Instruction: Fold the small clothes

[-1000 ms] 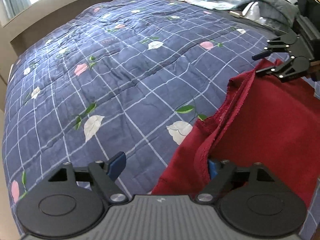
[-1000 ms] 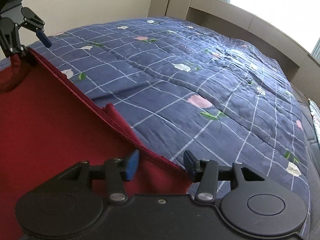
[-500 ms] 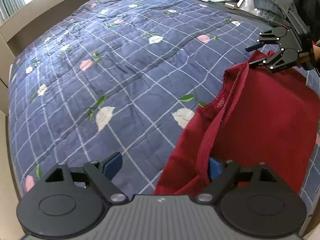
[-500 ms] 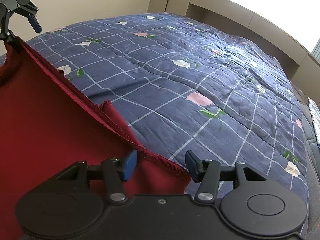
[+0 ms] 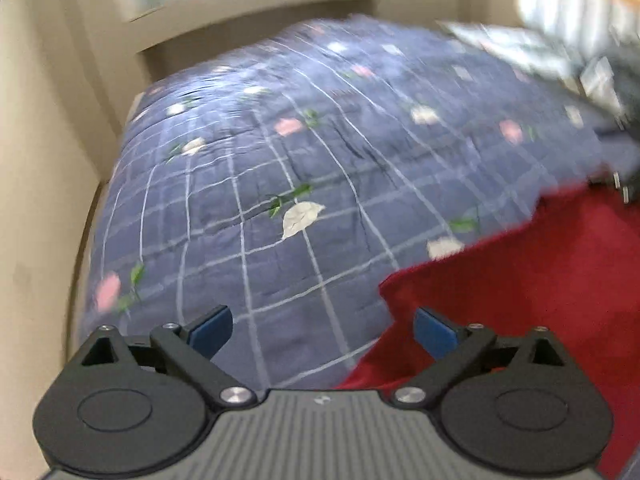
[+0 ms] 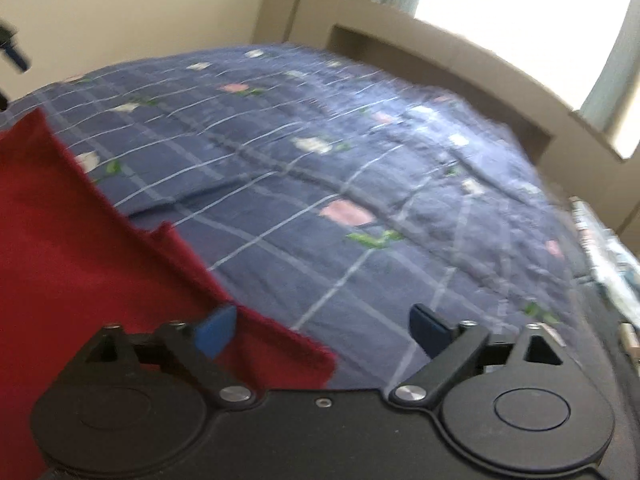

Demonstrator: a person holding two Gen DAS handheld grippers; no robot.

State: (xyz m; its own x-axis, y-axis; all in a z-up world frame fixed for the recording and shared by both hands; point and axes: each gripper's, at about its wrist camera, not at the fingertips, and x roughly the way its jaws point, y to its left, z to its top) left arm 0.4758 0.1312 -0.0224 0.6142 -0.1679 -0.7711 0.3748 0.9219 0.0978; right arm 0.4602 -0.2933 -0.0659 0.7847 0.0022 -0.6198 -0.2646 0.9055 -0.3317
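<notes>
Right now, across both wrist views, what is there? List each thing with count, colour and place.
Red garment: one, dark red, lying on the quilt's near side, between the two grippers.
Quilt: one, navy with white grid lines and pink and white flowers, covering the bed.
Pale cloth: one, light bluish, at the bed's far right; blurred.
Grey item: one, beside the pale cloth; too blurred to identify.
Window ledge: one, beige, beyond the bed.
Left gripper: one, black with blue pads, jaws open, its right pad over the garment's edge.
Right gripper: one, black with blue pads, jaws open above the garment's corner.
</notes>
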